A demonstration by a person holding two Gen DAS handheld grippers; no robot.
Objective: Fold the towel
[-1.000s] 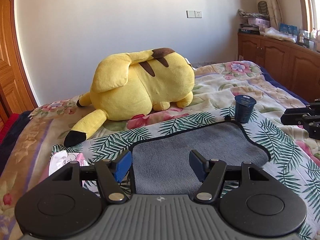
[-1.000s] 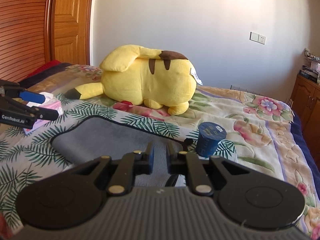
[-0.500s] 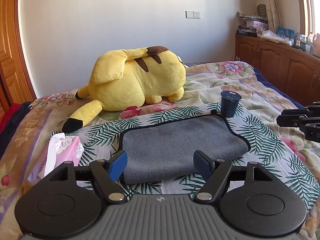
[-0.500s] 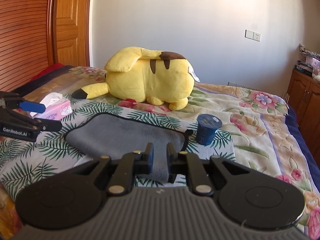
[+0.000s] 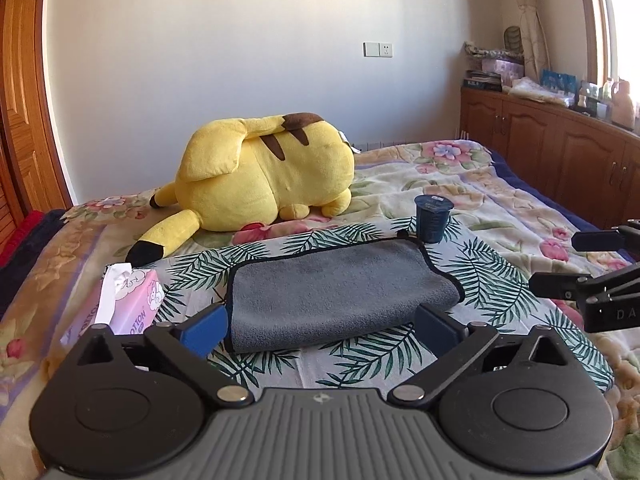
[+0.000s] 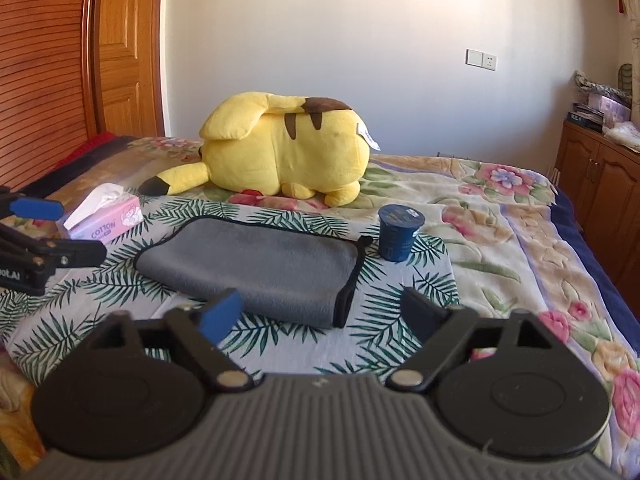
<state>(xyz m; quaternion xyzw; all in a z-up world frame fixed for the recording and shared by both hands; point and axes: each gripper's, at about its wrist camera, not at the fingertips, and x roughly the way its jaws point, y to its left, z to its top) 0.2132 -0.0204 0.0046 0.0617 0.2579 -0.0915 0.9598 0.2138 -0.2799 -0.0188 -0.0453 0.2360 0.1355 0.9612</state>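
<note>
Floral quilted bedspread (image 5: 472,184) covers the bed, and over its near part lies a white palm-leaf-print cloth (image 5: 492,280) that carries most of the smaller things. Behind that cloth's far edge a big yellow plush toy with brown stripes (image 5: 264,176) lies on its side, its black-tipped tail reaching towards the cloth's far left corner. On the middle of the leaf-print cloth rests the grey microfibre towel with black trim (image 5: 336,292), folded over into a flat oblong, with neither tool touching it. A pink box of cotton tissues (image 5: 132,304) sits at the cloth's left edge, and a small dark blue sealed cup (image 5: 432,218) stands upright just beyond the towel's far right corner. The left gripper (image 5: 320,328) hovers at the towel's near edge with its blue-padded fingers spread wide and nothing between them; the right gripper (image 6: 320,312) hangs near the towel's near right corner, likewise spread and empty. Only the left wrist view takes in the window, curtain and the long cluttered wooden cabinet (image 5: 560,136); only the right wrist view shows the slatted wooden wardrobe door (image 6: 44,72) and the plush's white tag
</note>
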